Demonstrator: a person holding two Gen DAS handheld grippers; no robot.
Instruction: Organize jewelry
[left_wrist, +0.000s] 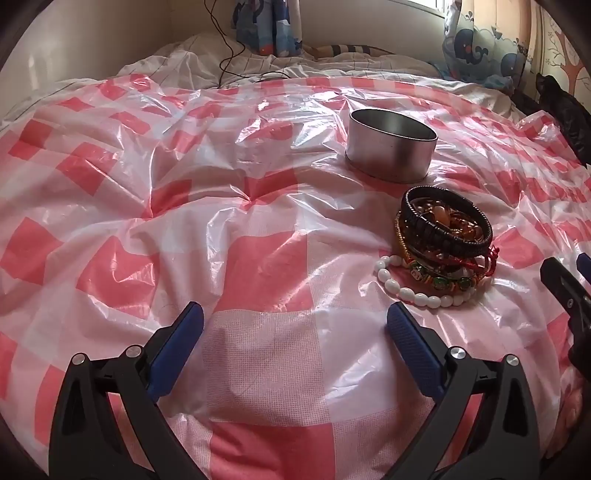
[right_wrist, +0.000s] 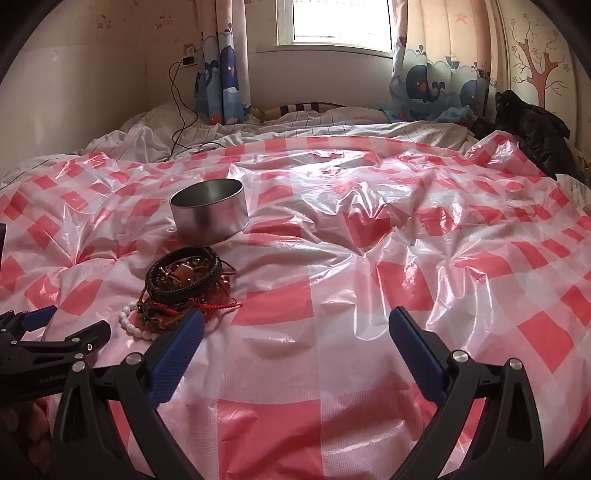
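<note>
From the left wrist, the left tongs gape wide and empty short of the bracelet pile beside the tin on the bed; from the right wrist, the right tongs gape empty too, so nothing seems started and the next move calls for closing on one bracelet.

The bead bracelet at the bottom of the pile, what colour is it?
White, glossy oval beads; clearest in the left wrist view.

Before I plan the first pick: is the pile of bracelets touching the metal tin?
Apart. In the left wrist view, a strip of checked plastic sheet shows between the pile of bracelets and the metal tin's base.
</note>
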